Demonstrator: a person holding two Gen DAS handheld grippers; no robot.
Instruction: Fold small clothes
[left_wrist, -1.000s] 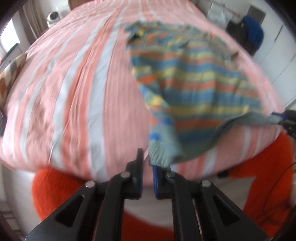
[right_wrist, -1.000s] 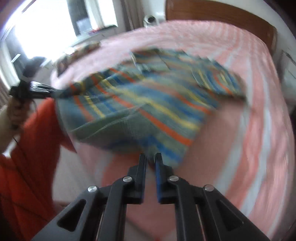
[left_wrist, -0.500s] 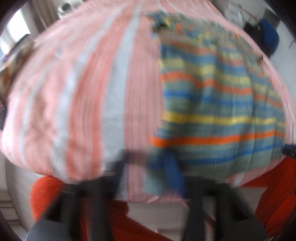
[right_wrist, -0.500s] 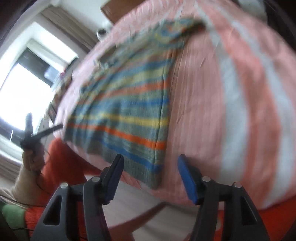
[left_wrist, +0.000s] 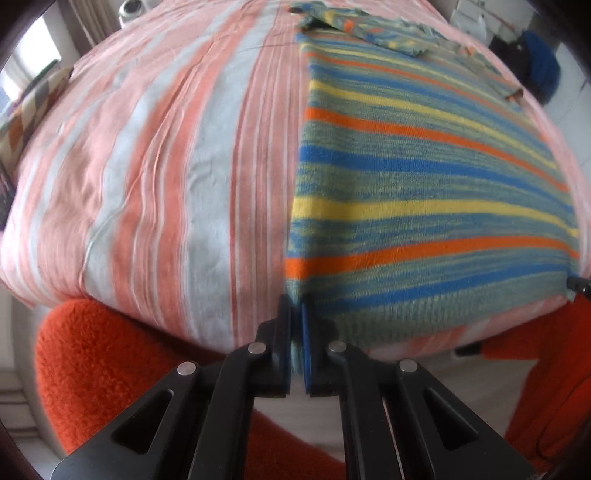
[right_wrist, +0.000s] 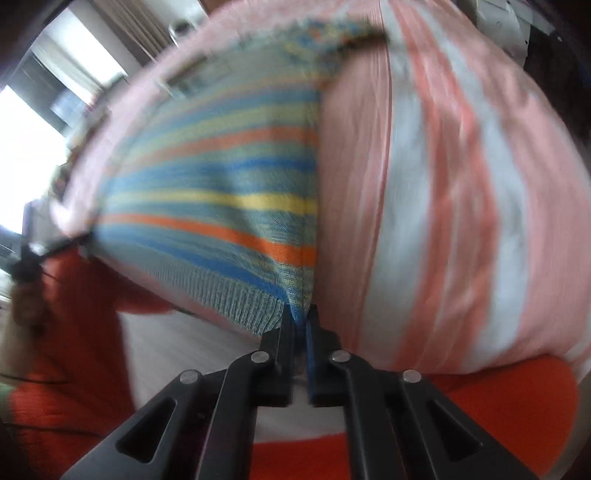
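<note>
Two claws, left claw (left_wrist: 296, 308) and right claw (right_wrist: 300, 313), pinching one striped sweater (left_wrist: 424, 192).

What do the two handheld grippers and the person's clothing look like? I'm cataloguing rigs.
Both the left gripper and right gripper have matte black angular linkages with triangular cutouts, silver rivets, and blue-lined jaws. The person wears fuzzy orange-red clothing.

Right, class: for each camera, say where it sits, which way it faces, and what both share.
Left wrist: on the left gripper, facing steeply down at the striped knitted sweater on the pink-striped bedsheet; orange sleeves show.
Right wrist: on the right gripper, facing down likewise; orange sleeve, other hand.
Shared: sweater hem corners pinched, bedsheet.
</note>
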